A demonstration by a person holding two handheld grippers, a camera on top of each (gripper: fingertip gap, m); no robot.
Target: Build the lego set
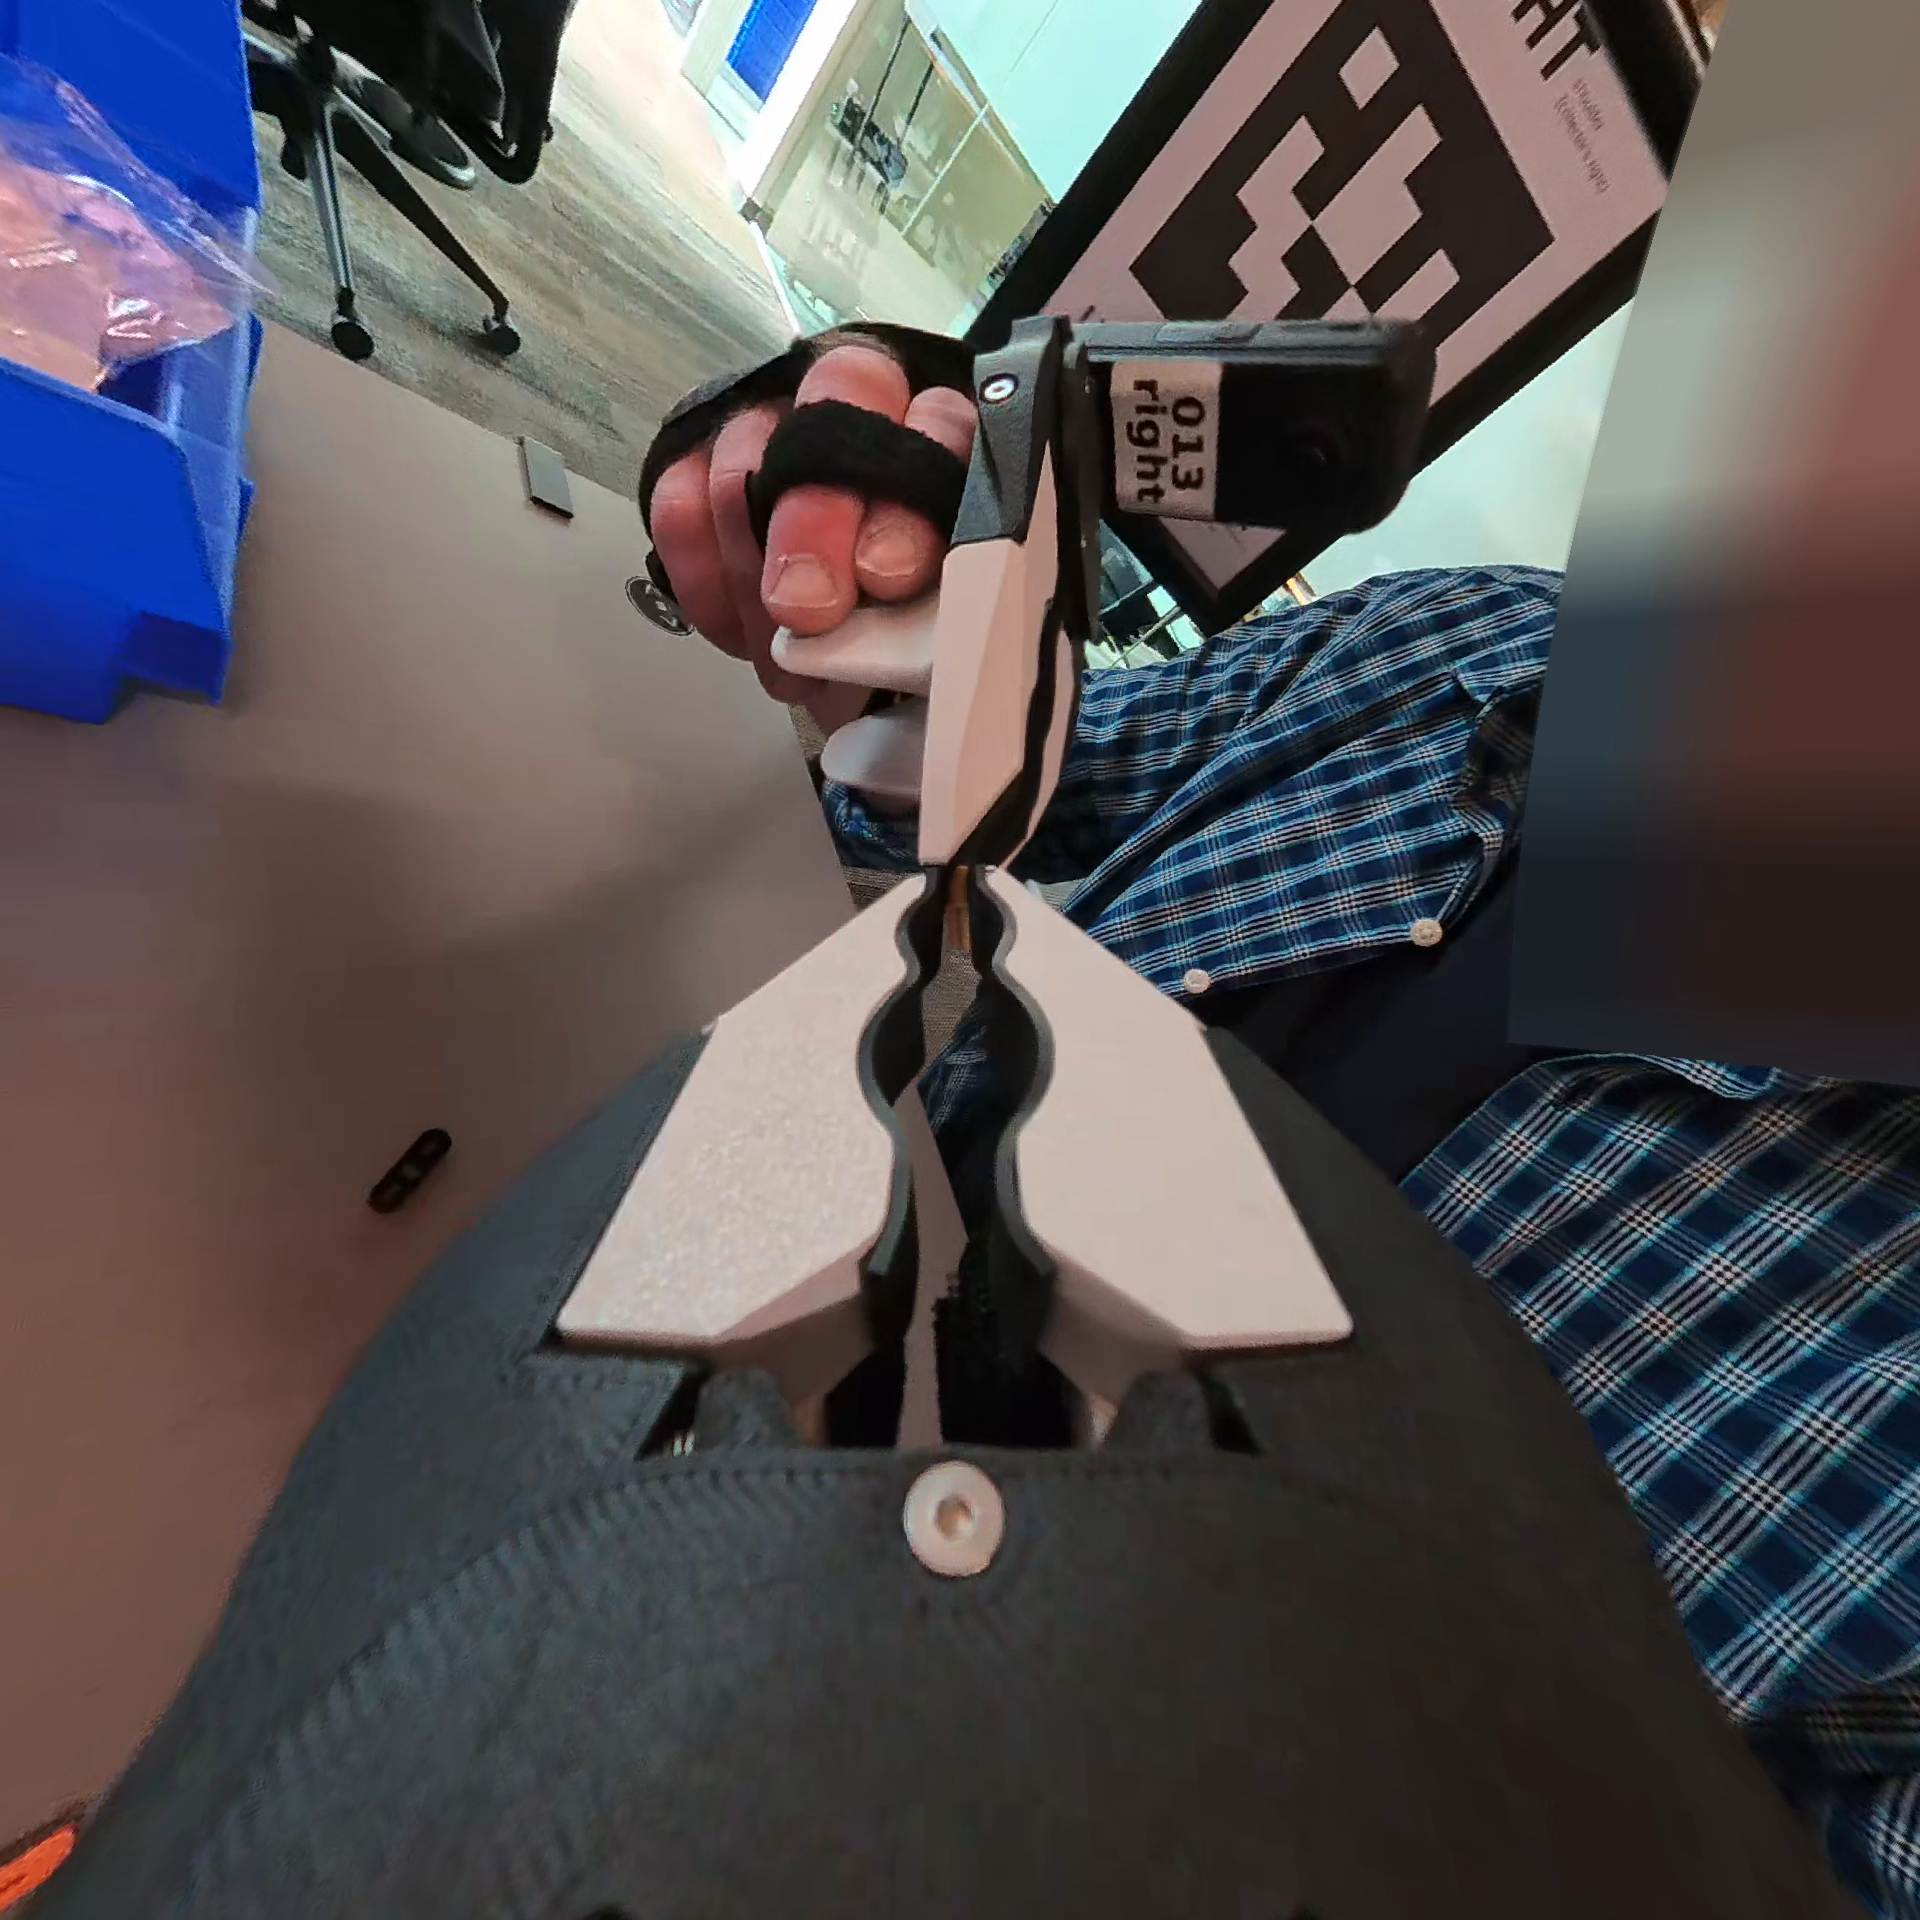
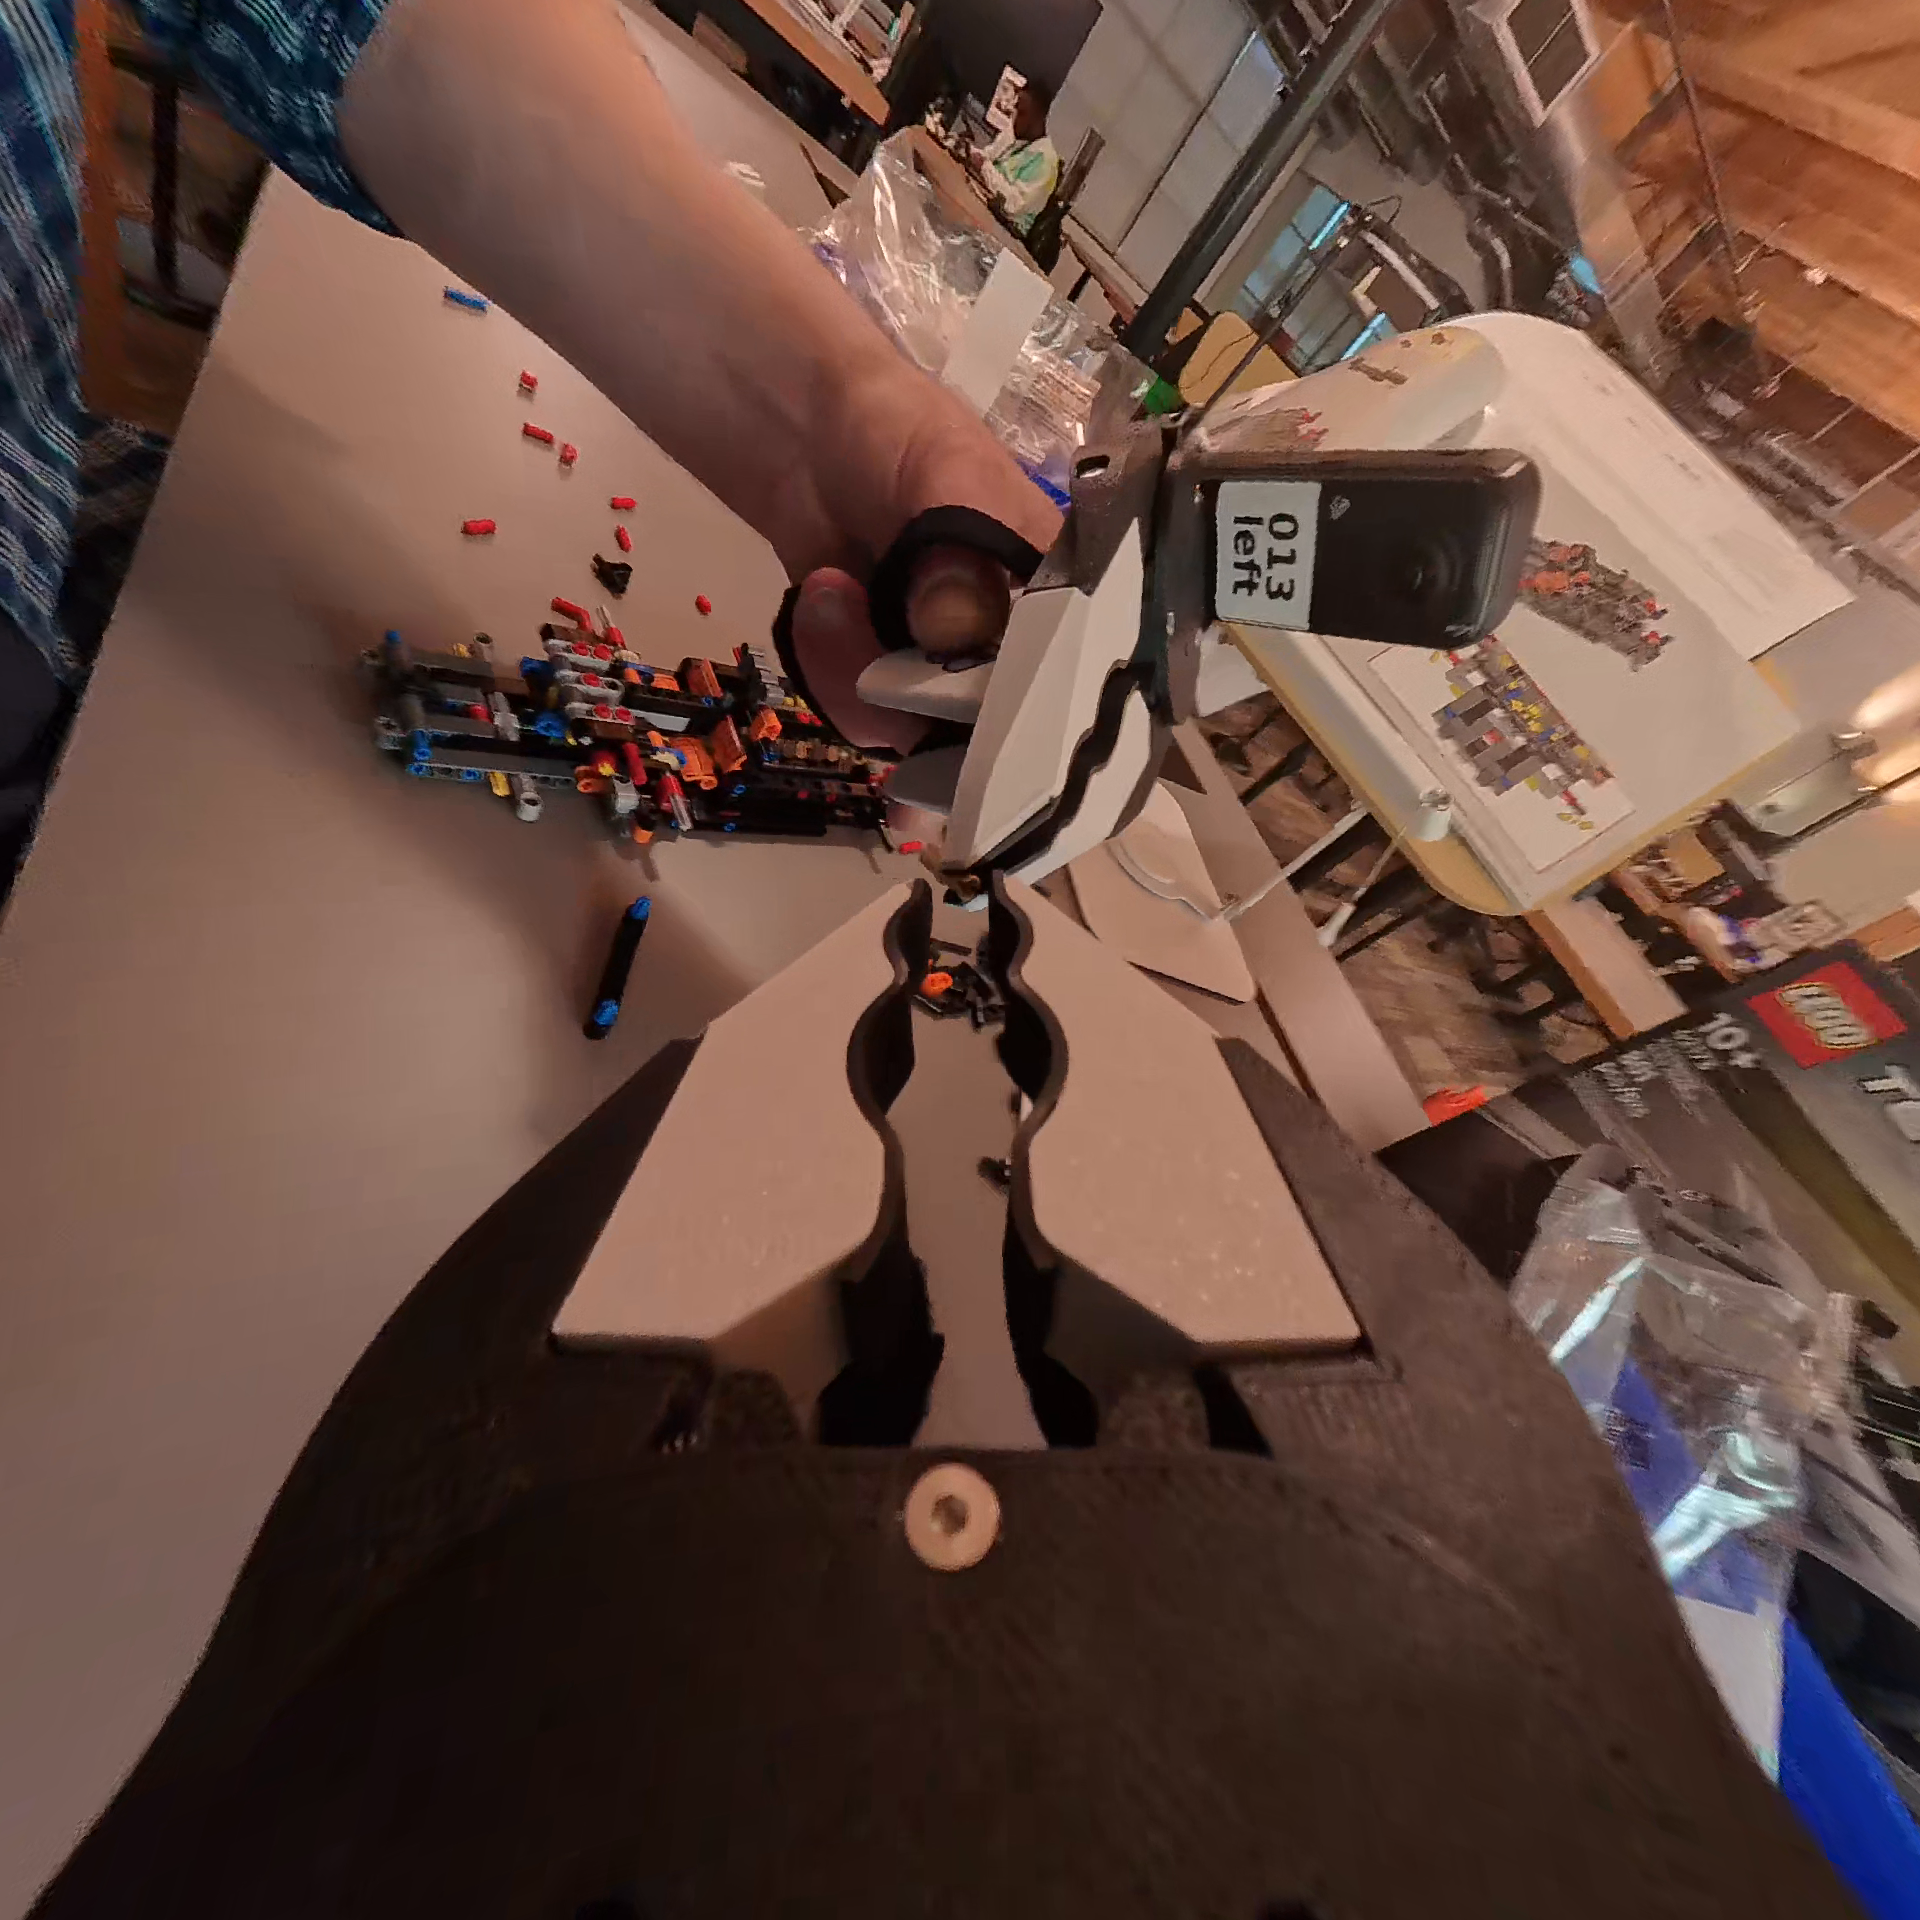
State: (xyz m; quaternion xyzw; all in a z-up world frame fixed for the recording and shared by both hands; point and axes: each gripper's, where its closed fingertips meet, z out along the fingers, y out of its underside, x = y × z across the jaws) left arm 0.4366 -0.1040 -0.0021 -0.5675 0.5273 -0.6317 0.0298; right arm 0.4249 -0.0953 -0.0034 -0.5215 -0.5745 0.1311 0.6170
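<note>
My left gripper (image 1: 961, 891) and right gripper (image 2: 961, 891) meet tip to tip above the table. A small tan piece (image 1: 956, 923) sits pinched between the left fingertips; it also shows in the right wrist view (image 2: 966, 883), at the tips of both grippers. Both pairs of jaws stand narrowly apart, closed on this piece. In the left wrist view the right gripper (image 1: 977, 854) comes down from above, held in a hand. The partly built lego model (image 2: 623, 727), long, black and grey with orange, red and blue parts, lies on the table (image 2: 260, 1039) to the left.
A black axle with blue ends (image 2: 618, 966), scattered red pins (image 2: 540, 431) and a small pile of parts (image 2: 956, 987) lie on the table. A small black beam (image 1: 408, 1169) and blue bins (image 1: 104, 468) are on the left. Instruction sheets (image 2: 1507, 707), the set's box (image 2: 1818, 1039) and plastic bags (image 2: 1714, 1403) are on the right. Left and right tips are no more than a few centimetres apart. The partly built lego model (image 2: 623, 727) is about equally far from each gripper, around 20 cm.
</note>
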